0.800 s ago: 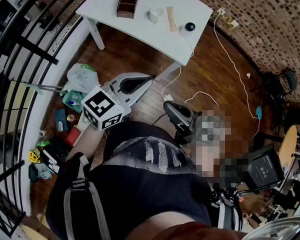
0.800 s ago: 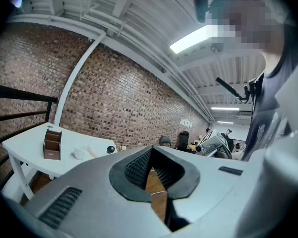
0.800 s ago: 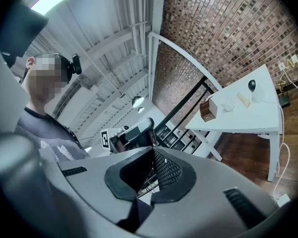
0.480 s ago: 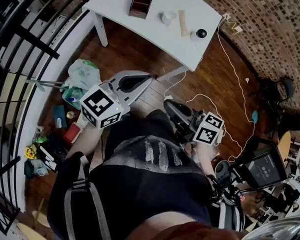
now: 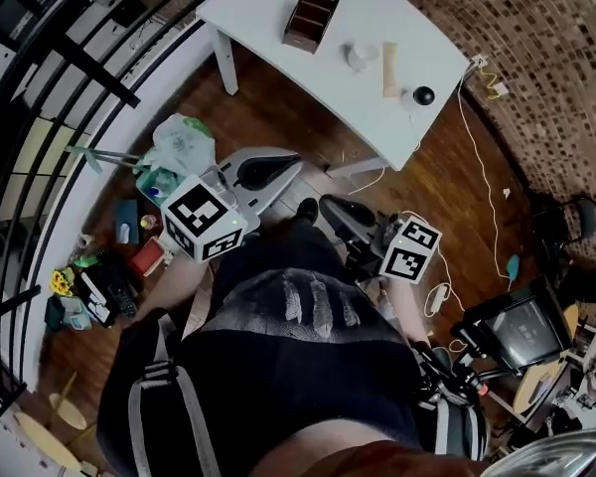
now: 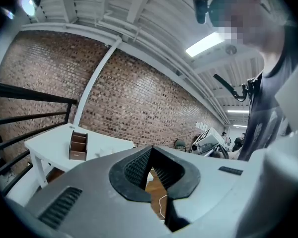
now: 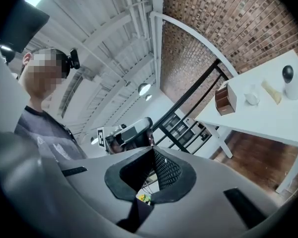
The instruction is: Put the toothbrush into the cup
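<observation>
Toothbrush (image 5: 390, 56), taken to be the pale slim piece lying flat on the white table (image 5: 278, 13) in the upper middle of the head view, is untouched. The cup (image 5: 358, 56), judged to be the small white thing just left of it, stands apart from it. Nearest, at frame centre, the left gripper (image 5: 296, 162) and the right gripper (image 5: 325, 203) are held close to the body, each with its jaws brought together on nothing, well short of the table. Between them and the table, a white cable (image 5: 363, 179) is strung across the wooden floor (image 5: 278, 107) by the table leg, and bags and clutter (image 5: 169, 152) are heaped at the left; a foot could be caught there on the approach. At the table, so flat and thin a piece may be skidded away rather than pinched if the jaws are not opened and lowered squarely. The cup looks light and could be tipped by a handle fed in at a slant. A round black-and-white thing (image 5: 422, 95) at the table's lower right corner could be swept off by a passing gripper.
</observation>
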The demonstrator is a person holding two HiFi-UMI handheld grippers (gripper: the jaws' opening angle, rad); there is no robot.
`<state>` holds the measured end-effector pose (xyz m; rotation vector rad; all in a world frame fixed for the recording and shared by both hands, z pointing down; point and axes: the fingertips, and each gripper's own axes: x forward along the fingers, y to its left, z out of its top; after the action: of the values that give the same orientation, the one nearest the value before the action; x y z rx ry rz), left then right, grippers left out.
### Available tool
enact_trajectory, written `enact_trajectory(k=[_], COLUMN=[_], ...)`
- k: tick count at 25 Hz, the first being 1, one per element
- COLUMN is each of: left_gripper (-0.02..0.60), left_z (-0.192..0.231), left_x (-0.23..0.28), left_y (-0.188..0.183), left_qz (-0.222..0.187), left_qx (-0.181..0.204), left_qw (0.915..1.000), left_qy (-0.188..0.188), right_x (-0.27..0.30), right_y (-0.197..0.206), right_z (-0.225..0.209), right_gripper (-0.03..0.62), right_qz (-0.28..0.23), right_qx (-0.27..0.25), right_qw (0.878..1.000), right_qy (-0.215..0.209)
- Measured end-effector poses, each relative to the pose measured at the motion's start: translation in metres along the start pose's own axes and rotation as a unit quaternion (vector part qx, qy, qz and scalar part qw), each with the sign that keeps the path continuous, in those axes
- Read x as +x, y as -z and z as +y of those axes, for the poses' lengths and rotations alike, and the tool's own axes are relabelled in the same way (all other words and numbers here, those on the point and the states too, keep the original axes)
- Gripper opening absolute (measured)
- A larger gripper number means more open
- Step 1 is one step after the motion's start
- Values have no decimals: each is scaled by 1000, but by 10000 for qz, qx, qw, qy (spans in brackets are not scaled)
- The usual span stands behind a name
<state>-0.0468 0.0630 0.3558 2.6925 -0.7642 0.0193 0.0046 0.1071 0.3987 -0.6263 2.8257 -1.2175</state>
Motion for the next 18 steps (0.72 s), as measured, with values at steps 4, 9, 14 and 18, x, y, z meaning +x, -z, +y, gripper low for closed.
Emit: enact_trajectory(k=[4,9,14,18], left_gripper=[-3,-3,-3,-3], left_z=[4,2,4,11], left_x=[33,84,121,145], left_y=[-5,-17,-26,-23], left_qz=[152,271,370,589], left_qx=[29,127,193,166], left_qw=[9998,9995,9986,9964], left_qy=[-96,-125,-335,-595], right_x=[-14,-46,-64,-73], right_y=[-24,-52,-76,-91], right_z=[-23,-55,-79,-95], right_gripper=[-1,-2,-1,-1], right_qz=[-122,-322,-267,-168], right_qx=[16,134,245,318], right_qw=[9999,9992,9981,9966], right_qy=[-106,-195,-492,-743])
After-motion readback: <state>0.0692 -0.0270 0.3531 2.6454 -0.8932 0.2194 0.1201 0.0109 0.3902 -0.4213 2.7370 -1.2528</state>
